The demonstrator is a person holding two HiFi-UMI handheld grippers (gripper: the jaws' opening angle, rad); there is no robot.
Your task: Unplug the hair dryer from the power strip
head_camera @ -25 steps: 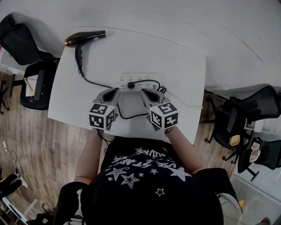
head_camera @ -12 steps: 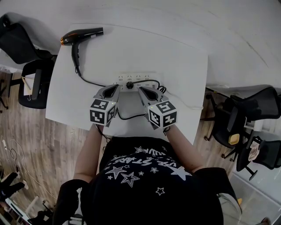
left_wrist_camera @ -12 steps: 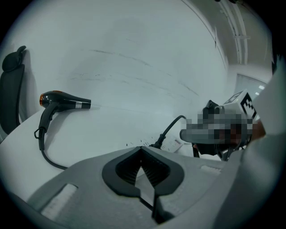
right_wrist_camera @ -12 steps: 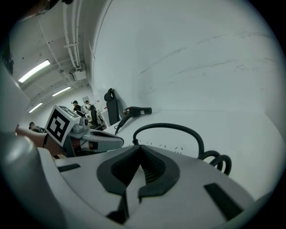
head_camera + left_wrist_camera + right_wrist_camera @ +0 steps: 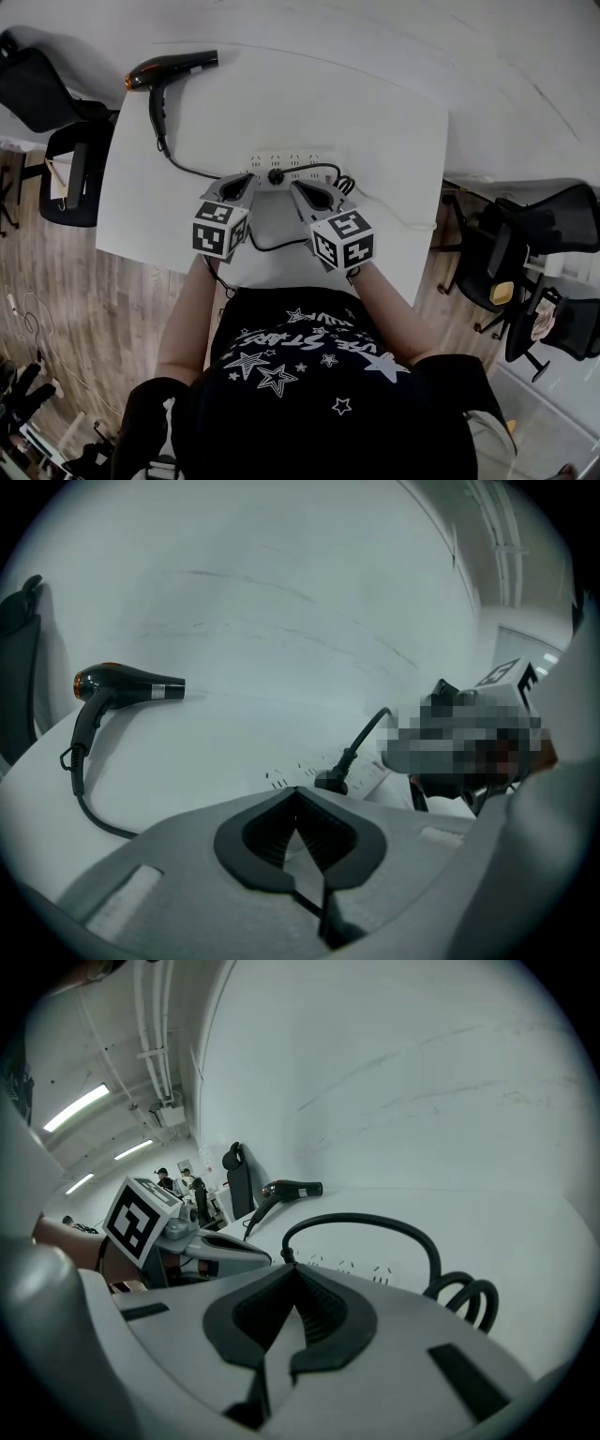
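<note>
- The black hair dryer (image 5: 169, 67) lay on its side at the far left corner of the white table (image 5: 394, 122), with its orange end pointing left.
- Its black cord (image 5: 185, 169) ran from the handle toward the person and reached the white power strip (image 5: 305, 159) near the middle of the table.
- The plug (image 5: 276, 176) sat in the power strip. From it the cord arched to the right and coiled by the strip's right end.
- The left gripper (image 5: 246, 178) had its jaws pressed together with nothing between them. Its tip was on the near side of the power strip, just left of the plug. Whether it touched the strip could not be told.
- The right gripper (image 5: 298, 186) also had its jaws closed and empty. Its tip pointed at the strip just right of the plug.
- A loop of cord lay on the table between the two grippers, nearer the person.
- Black office chairs (image 5: 70, 169) stood on the wooden floor (image 5: 94, 309) at both sides of the table.
</note>
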